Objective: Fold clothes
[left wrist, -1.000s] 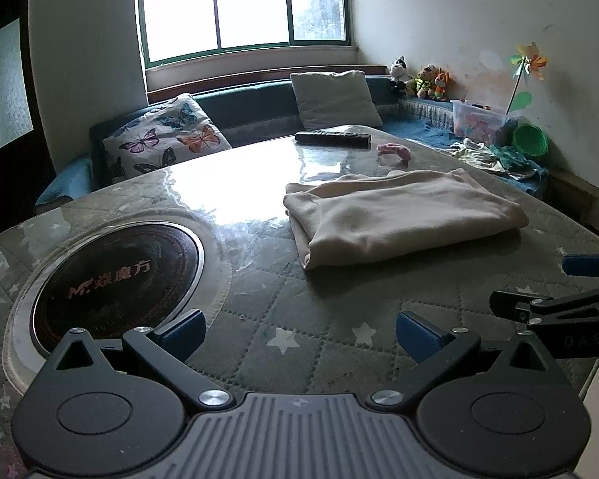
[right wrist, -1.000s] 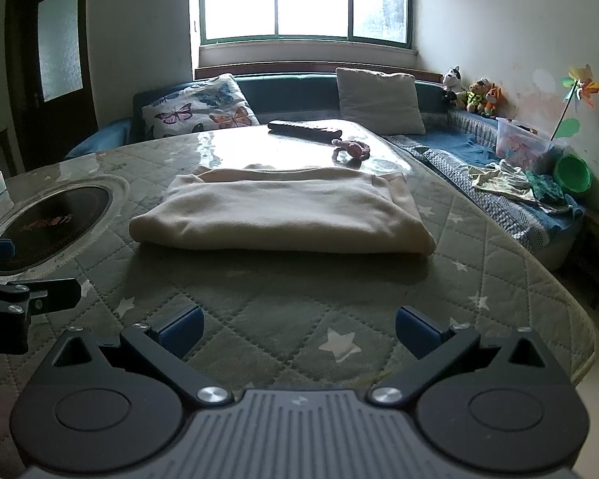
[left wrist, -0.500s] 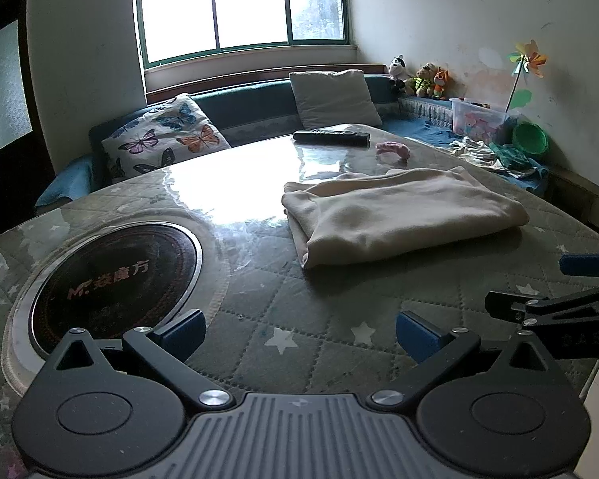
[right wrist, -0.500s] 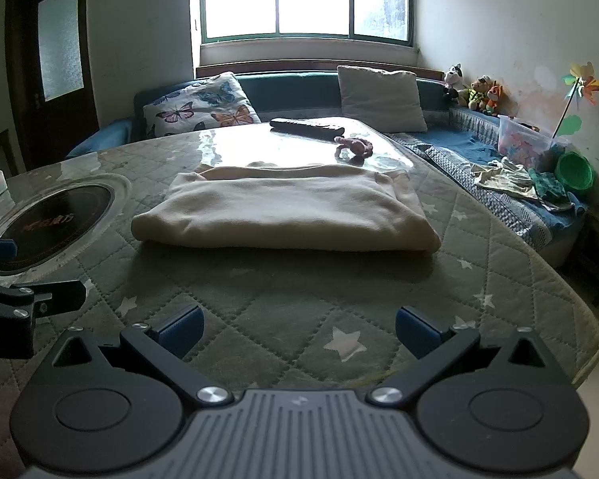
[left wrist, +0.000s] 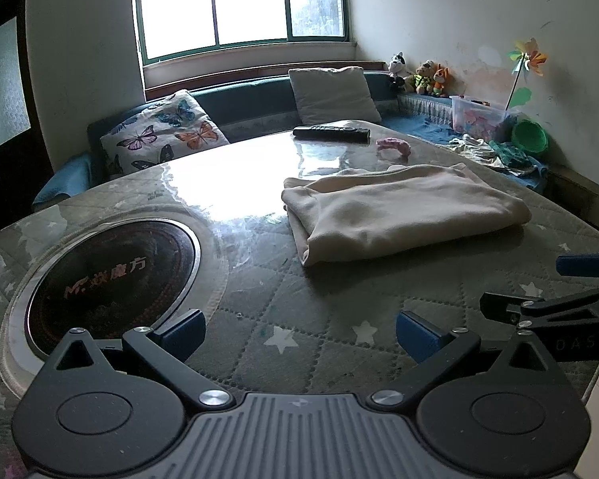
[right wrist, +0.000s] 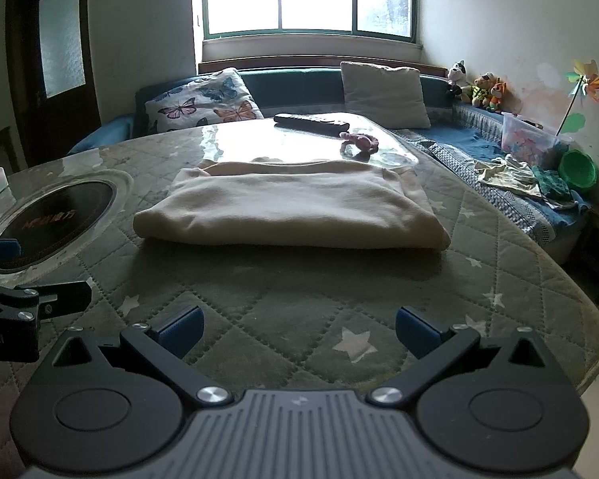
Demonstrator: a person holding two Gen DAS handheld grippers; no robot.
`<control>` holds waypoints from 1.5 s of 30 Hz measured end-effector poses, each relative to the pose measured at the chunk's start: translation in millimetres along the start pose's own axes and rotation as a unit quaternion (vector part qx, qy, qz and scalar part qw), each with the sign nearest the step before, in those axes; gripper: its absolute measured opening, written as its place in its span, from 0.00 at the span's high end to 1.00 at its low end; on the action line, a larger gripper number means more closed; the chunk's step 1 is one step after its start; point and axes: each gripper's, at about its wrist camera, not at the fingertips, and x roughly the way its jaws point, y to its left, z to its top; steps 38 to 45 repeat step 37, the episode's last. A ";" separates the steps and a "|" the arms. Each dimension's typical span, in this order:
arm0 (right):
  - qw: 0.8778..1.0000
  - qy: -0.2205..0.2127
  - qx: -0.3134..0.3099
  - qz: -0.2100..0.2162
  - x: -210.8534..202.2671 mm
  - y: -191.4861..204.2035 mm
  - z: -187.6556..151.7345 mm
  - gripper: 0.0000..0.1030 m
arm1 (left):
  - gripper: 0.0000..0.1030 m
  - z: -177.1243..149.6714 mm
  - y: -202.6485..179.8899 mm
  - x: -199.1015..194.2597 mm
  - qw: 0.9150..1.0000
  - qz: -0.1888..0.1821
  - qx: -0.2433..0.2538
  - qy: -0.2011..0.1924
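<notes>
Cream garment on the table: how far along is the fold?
Done: the cream garment lies in a compact folded rectangle on the quilted table. In hand: nothing; the left claw and right claw are both open, short of it. Left: perhaps the loose clothes on the bench.

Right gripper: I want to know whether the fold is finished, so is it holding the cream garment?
No: the right gripper is open and empty, short of the folded cream garment lying on the table.
</notes>
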 end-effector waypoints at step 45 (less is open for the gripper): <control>1.000 0.009 -0.001 0.004 12.4 2.7 5.2 0.00 | 0.00 5.4 -1.3 13.8 1.000 -0.010 0.008 0.007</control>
